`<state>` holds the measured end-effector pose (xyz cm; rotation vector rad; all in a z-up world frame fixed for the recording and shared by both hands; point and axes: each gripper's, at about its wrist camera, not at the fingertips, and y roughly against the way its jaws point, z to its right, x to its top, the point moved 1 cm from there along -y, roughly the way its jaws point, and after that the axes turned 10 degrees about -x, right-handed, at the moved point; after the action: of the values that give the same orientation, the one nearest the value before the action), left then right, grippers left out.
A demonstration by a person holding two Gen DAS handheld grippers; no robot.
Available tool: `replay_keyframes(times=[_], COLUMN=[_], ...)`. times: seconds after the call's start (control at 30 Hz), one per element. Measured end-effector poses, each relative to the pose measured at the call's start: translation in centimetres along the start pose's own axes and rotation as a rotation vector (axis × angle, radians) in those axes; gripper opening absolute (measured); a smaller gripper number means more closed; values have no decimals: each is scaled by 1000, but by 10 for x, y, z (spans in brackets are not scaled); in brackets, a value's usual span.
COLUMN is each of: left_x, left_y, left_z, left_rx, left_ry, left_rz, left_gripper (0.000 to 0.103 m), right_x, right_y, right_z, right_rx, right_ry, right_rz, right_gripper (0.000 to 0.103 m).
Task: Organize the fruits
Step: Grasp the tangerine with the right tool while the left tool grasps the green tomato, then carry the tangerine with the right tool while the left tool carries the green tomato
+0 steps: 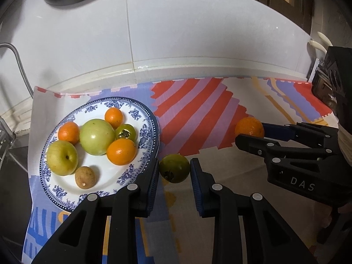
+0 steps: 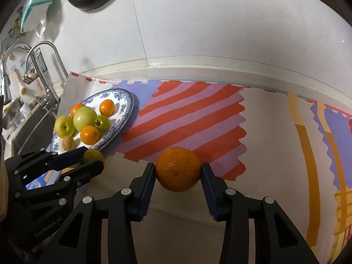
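While both grippers work the patterned cloth on the counter (image 2: 220,231), two fruits lie off the blue-and-white floral china plate (image 1: 151,118), which already carries three small oranges, two large pale green fruits, a small dark green fruit and a brown round one. Left gripper (image 1: 175,171): jaws part-open and straddling a dark green round fruit with a dried calyx (image 1: 174,168), just beside the plate's rim; narrow gaps show on both sides, so no grip yet. Right gripper (image 2: 178,171): jaws against both sides of a large rough-skinned orange (image 2: 178,169), well apart from the plate; whether they are squeezing or only touching cannot be told, nor whether it is clear of the cloth. Risks, as judged: round fruit pinched off-centre may squirt out and roll along the cloth. The left blue pad (image 1: 154,176) overlaps the plate's rim in the left view, so closing could nudge the plate. The plate is crowded; a fruit dropped onto the pile could knock others loose toward the sink (image 2: 26,129). With both grippers heading for one plate, they could collide.
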<state>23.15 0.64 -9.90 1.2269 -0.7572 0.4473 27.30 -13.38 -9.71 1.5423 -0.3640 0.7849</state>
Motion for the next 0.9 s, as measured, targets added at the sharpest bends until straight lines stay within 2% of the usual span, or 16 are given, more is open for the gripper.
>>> replay_keyframes(times=[0.5, 0.9], left_x=[-3, -6], left_y=[56, 107], left_z=[5, -2], left_rx=[27, 77], left_ry=[10, 3], left_rz=[105, 210], left_gripper=[29, 29], right_x=[7, 14], right_y=[54, 95], right_z=[-21, -48], right_rx=[28, 64], right_ry=[30, 56], right_rz=[95, 172], right_gripper=[43, 43])
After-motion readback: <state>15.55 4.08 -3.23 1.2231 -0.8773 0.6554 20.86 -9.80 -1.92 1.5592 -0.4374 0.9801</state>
